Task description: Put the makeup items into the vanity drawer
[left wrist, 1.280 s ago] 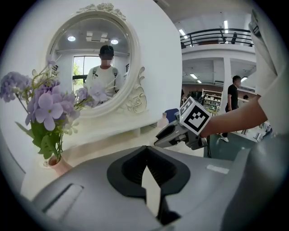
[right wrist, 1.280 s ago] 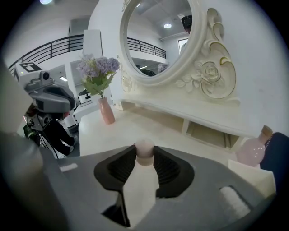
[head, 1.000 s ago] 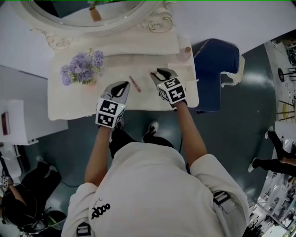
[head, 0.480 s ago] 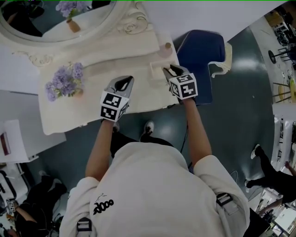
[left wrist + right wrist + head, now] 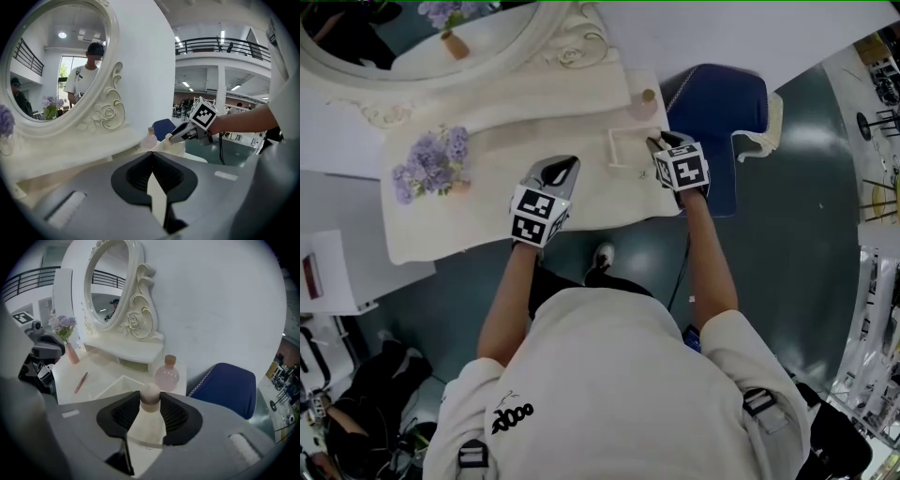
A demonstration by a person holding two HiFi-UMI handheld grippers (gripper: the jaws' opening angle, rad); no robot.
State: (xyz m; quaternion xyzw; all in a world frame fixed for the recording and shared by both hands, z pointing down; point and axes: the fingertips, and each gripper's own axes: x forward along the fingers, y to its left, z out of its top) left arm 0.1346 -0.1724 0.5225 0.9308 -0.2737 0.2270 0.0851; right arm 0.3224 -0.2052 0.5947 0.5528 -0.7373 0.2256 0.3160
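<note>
The person stands at a cream white tabletop (image 5: 487,202) with a tool in each hand. The right claw (image 5: 657,143) is at the right side of the tabletop, and a round cream knob (image 5: 150,395) sits snug between its two pads. This claw is opening right now, but the pads look like they are touching the knob on both sides. The knob is on the front of a small white drawer (image 5: 123,378), which is pulled out with its top open. A round pink bottle with a brown cap (image 5: 167,373) stands just behind the drawer, close to the wall. A thin pink stick (image 5: 80,382) lies flat on the tabletop to the left of the drawer, well apart from the bottle. The left claw (image 5: 565,167) hangs over the middle of the tabletop. Its tips are pressed together and it has nothing in it. A bunch of purple flowers (image 5: 431,161) stands at the left end. A big oval mirror in a curly white frame (image 5: 105,287) stands at the back. A dark blue chair (image 5: 717,112) is beside the right end of the tabletop.
</note>
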